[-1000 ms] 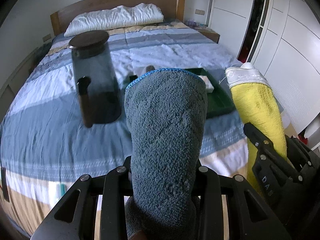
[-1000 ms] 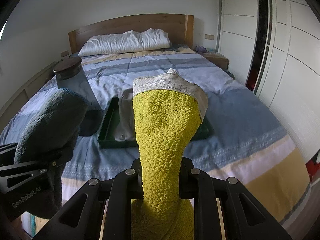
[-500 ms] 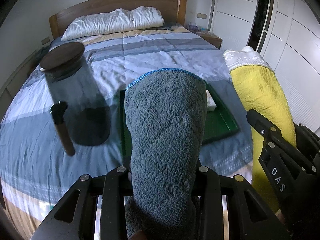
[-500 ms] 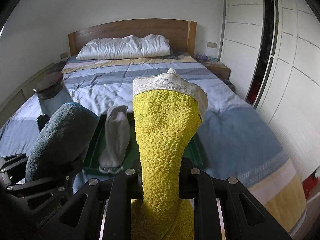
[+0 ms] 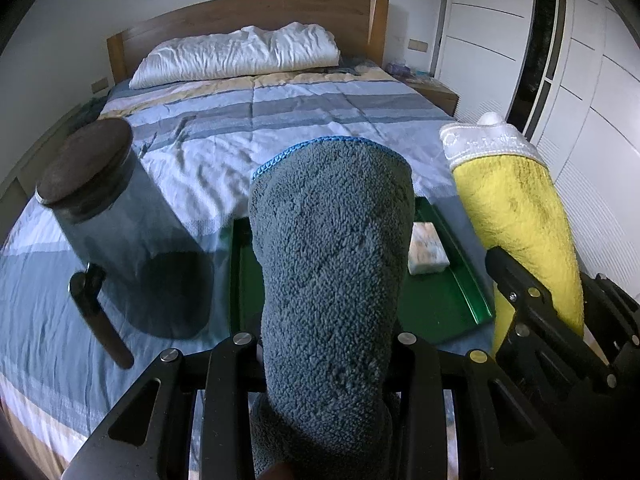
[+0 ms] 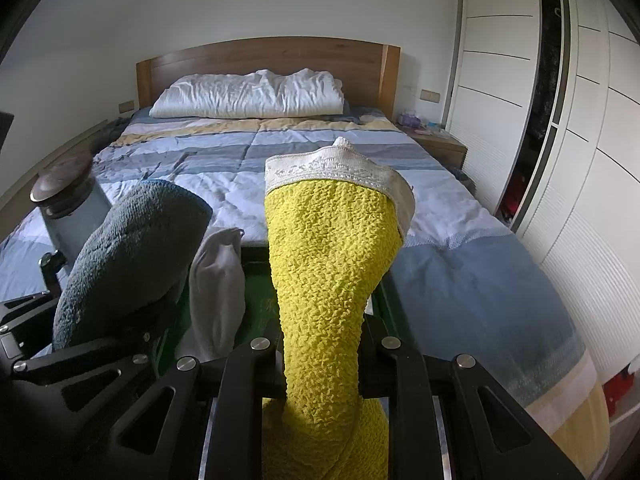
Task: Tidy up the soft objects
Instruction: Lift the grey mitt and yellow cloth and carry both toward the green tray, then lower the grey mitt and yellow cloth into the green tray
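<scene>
Right gripper point(image 6: 320, 360): its black fingers point(image 6: 404, 376) clamp a yellow towel point(image 6: 332, 272) that stands up between them.
Yellow towel: knobbly weave, white lace-trimmed band at the far end, well past the fingers.
Left gripper point(image 6: 100, 344): left of the right fingers, holding a grey-blue fluffy cloth point(image 6: 132, 256) that rises ahead of it.
Grey sock point(image 6: 218, 288): between the two held cloths, just ahead of the fingers, lying on a green tray point(image 6: 390, 300).
Green tray: on the bed point(image 6: 460, 264), mostly hidden behind the yellow towel.
Jar point(image 6: 68, 204): far left, dark round lid, beyond the left gripper.
Pillow point(image 6: 248, 96): white, at the wooden headboard point(image 6: 264, 56), far ahead.
Wardrobe point(image 6: 580, 160): white doors, right of the fingers.
</scene>
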`<state>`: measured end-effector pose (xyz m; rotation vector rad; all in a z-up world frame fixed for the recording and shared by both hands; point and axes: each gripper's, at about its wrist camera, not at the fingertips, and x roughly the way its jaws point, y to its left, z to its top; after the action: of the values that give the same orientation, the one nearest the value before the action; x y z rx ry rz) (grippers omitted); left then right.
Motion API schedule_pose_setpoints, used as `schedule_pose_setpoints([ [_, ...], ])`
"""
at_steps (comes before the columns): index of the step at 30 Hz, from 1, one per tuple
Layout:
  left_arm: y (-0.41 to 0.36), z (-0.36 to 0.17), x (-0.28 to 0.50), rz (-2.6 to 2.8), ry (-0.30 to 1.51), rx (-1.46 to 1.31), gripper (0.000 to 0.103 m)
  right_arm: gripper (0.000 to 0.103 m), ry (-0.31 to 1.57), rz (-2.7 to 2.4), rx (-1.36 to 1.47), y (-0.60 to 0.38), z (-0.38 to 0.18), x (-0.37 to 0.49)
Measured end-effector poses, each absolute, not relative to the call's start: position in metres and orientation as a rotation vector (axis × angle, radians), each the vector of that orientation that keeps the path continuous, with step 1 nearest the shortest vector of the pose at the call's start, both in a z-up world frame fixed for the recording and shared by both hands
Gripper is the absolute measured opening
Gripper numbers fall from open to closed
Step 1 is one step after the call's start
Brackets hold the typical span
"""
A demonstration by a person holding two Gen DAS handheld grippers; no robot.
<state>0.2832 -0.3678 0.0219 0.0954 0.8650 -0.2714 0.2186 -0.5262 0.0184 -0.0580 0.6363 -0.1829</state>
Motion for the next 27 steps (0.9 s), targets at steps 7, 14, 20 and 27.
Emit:
schedule_pose_setpoints([
  [7, -0.374, 0.014, 0.300, -0.235, 0.864, 0.090, 0.029, 0.019, 0.636, -0.204, -0.062, -0.538, 0.010, 0.242],
  [14, -0.380, 0.003, 0.318, -0.200, 0.861, 0.105, 0.029, 0.019, 0.650, -0.224, -0.086, -0.539, -0.001, 0.266],
  [20, -0.383, -0.015, 0.328, -0.181, 0.899, 0.094, 0.029, 0.019, 0.664, -0.236, -0.093, -0.541, -0.010, 0.285],
  [27, -0.386, -0.029, 0.342, -0.166, 0.924, 0.093, 0.029, 0.019, 0.687, -0.241, -0.091, -0.546, -0.021, 0.309],
])
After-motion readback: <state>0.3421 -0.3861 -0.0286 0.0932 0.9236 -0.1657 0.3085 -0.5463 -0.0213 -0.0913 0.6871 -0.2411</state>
